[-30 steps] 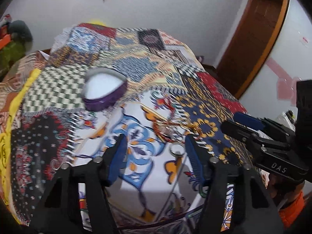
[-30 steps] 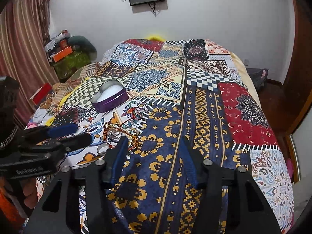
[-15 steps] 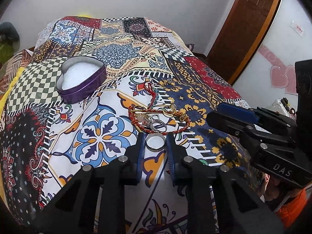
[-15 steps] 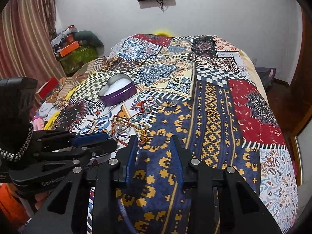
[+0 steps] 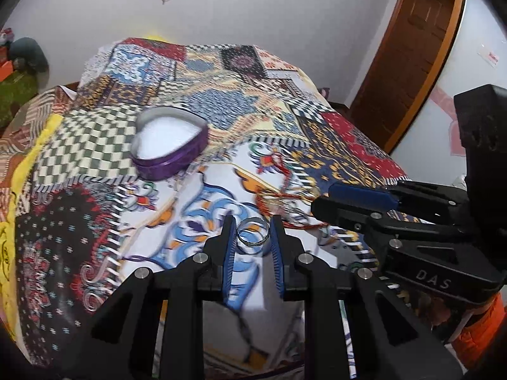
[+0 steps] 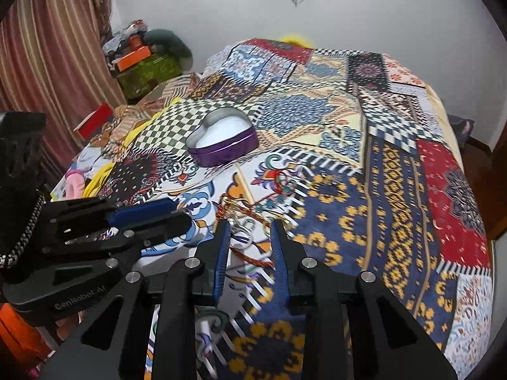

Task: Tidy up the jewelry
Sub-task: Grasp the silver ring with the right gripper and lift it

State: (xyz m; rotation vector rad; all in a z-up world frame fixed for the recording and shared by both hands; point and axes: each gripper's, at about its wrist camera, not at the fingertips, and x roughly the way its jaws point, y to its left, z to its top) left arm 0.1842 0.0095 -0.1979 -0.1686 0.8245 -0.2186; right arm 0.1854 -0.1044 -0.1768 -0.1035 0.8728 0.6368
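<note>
My left gripper (image 5: 252, 232) is shut on a silver bangle (image 5: 253, 231) and holds it just above the patterned bedspread. A purple heart-shaped tin (image 5: 169, 143) with a white lining lies open further back and to the left; it also shows in the right wrist view (image 6: 222, 141). A tangle of red and gold chains (image 5: 279, 199) lies right of my left gripper. My right gripper (image 6: 248, 232) is partly open and empty, over the chain pile (image 6: 244, 218). The left gripper (image 6: 149, 221) shows at the left of the right wrist view.
The patchwork bedspread (image 6: 396, 190) covers the whole bed. Boxes and clutter (image 6: 139, 60) stand by the striped curtain at the far left. A wooden door (image 5: 421, 41) is at the right. The right gripper body (image 5: 396, 218) crosses the left wrist view.
My left gripper has closed on the bangle, lifted it off the bedspread and swung toward the tin. My right gripper narrowed and then opened slightly over the chains.
</note>
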